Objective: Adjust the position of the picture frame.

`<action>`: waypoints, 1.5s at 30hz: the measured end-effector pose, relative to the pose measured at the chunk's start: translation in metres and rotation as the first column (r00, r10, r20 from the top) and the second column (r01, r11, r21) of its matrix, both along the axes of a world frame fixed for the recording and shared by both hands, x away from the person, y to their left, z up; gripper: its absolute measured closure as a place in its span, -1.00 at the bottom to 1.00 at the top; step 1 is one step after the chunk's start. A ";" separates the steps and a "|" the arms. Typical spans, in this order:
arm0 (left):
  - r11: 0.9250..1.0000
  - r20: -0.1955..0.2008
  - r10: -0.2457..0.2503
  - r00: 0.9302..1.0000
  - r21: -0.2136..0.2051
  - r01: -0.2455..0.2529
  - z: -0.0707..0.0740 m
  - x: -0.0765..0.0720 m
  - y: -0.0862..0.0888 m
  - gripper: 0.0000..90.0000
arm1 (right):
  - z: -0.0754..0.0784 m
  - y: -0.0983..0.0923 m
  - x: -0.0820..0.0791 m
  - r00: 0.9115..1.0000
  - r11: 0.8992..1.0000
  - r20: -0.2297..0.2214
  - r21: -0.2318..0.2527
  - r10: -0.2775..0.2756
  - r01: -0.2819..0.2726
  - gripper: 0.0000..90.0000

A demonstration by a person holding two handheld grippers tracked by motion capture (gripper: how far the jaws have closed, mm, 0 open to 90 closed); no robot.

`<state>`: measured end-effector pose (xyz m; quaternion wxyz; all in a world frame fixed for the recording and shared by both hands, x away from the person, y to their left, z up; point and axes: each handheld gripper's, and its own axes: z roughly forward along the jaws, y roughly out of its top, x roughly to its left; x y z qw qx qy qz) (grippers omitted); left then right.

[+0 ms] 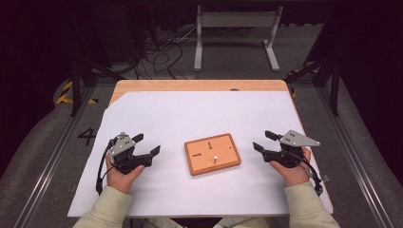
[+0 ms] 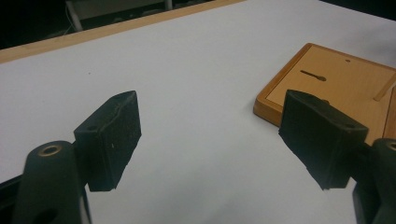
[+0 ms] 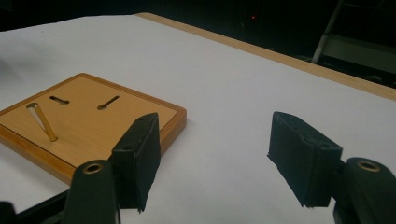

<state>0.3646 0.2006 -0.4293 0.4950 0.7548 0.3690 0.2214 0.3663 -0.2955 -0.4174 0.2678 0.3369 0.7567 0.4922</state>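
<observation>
I hold my left tongs [image 1: 146, 144] just above the white sheet [image 1: 190, 114] that covers the desk [image 1: 190, 85], jaws spread wide with nothing between them. My right tongs [image 1: 265, 141] hover on the other side, also released and empty. Between the two, apart from both, lies the wooden board [image 1: 212, 153], flat on the sheet and slightly turned. A slim metal pin [image 3: 42, 122] stands tilted in it, and two dark keyhole slots [image 3: 108, 102] show on its face. In my left gripper view the board's corner sits just behind one jaw.
</observation>
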 end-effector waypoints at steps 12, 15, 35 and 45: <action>1.000 0.008 -0.004 1.000 0.009 0.004 0.001 -0.001 -0.001 -0.53 | 0.002 0.000 0.000 1.000 1.000 0.004 -0.008 -0.005 0.005 -0.22; 1.000 0.007 -0.005 1.000 0.009 0.005 0.001 -0.001 -0.002 -0.53 | 0.003 0.000 -0.001 1.000 1.000 0.005 -0.010 -0.003 0.003 -0.16; 1.000 0.007 -0.005 1.000 0.009 0.005 0.003 -0.003 -0.003 -0.53 | 0.011 0.013 -0.003 0.998 0.998 -0.043 -0.043 0.036 -0.038 0.45; 1.000 0.004 -0.004 1.000 0.017 0.004 0.002 -0.003 -0.005 -0.53 | 0.005 0.035 0.006 0.989 0.989 -0.142 -0.135 0.039 -0.058 1.00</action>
